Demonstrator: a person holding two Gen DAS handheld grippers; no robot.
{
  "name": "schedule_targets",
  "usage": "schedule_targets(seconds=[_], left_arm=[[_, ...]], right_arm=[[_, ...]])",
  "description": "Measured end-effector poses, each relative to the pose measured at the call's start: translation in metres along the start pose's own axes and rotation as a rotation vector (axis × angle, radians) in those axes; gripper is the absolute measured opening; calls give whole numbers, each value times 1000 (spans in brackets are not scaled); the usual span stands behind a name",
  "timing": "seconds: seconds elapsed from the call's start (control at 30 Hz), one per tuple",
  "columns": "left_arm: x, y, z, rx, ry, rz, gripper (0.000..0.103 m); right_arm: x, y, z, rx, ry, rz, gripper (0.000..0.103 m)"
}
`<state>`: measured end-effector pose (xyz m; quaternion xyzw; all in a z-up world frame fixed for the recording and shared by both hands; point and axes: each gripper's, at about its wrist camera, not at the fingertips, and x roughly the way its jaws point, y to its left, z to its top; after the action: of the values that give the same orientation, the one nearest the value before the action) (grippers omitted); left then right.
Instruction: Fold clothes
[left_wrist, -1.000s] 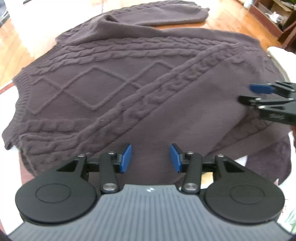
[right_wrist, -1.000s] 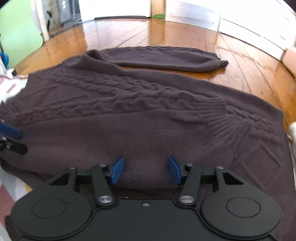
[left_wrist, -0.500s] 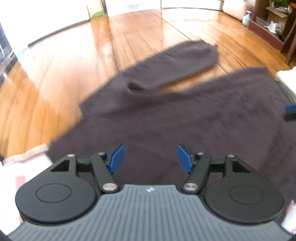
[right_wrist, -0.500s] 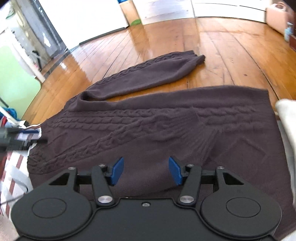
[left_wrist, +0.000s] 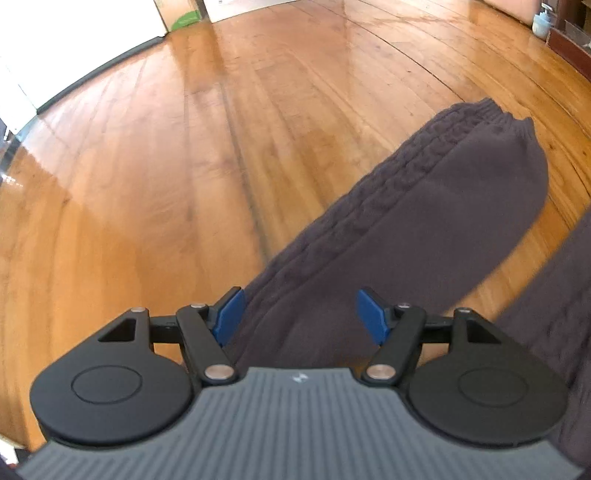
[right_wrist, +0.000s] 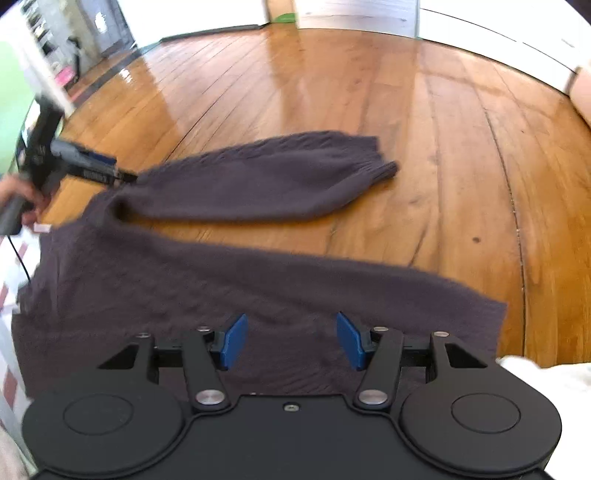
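Note:
A dark brown cable-knit sweater (right_wrist: 207, 288) lies flat on the wooden floor (right_wrist: 369, 103). Its far sleeve (right_wrist: 258, 184) stretches out to the right, away from the body. In the left wrist view that sleeve (left_wrist: 406, 206) runs from between the fingers up to its ribbed cuff (left_wrist: 491, 122). My left gripper (left_wrist: 301, 314) hovers open over the sleeve's shoulder end, with nothing clamped; it also shows from outside as the left gripper (right_wrist: 92, 168), held by a hand. My right gripper (right_wrist: 291, 338) stands open above the sweater's body.
Glossy wooden floor surrounds the sweater. A white cloth (right_wrist: 546, 373) lies at the right edge and a patterned white-and-red mat (right_wrist: 9, 280) at the left. A bottle (left_wrist: 543, 20) and dark furniture stand at the far right.
My left gripper has swung from over the sweater's body across to the far sleeve's shoulder end. My right gripper has drawn back and lifted, so more floor shows. Both stay open.

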<state>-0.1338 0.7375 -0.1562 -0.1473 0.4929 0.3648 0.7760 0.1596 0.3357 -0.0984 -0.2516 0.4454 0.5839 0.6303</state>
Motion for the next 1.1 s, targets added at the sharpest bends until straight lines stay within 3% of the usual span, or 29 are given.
schedule_targets(seconds=[0.13, 0.2, 0.3, 0.4, 0.5, 0.63, 0.7, 0.73, 0.77, 0.9, 1.0, 1.1], left_arm=[[26, -16, 17, 44, 36, 39, 67], [34, -18, 22, 62, 14, 6, 67], [46, -19, 30, 67, -9, -9, 76], [61, -29, 35, 123, 4, -24, 81], [77, -44, 39, 206, 29, 42, 88], [80, -41, 41, 148, 13, 16, 93], [83, -33, 38, 59, 15, -39, 85], [81, -28, 38, 9, 11, -81, 59], [77, -23, 38, -43, 5, -127, 8], [33, 12, 22, -255, -159, -332, 9], [-10, 21, -3, -282, -234, -434, 9], [-38, 21, -62, -370, -207, -452, 9]], right_arm=[[8, -33, 19, 109, 11, 119, 60], [16, -47, 27, 187, 6, 144, 60], [25, -61, 32, 282, -5, 173, 60], [34, -62, 33, 281, -3, 159, 60], [44, -60, 34, 254, 10, 122, 60], [51, -60, 37, 232, -8, 126, 60], [57, -63, 40, 252, -23, 129, 60], [62, -65, 41, 272, -25, 129, 60], [66, -66, 43, 292, -27, 129, 60], [76, -64, 41, 355, -53, 106, 60], [66, -59, 34, 368, -97, 101, 60], [52, -55, 25, 357, -129, 127, 60]])
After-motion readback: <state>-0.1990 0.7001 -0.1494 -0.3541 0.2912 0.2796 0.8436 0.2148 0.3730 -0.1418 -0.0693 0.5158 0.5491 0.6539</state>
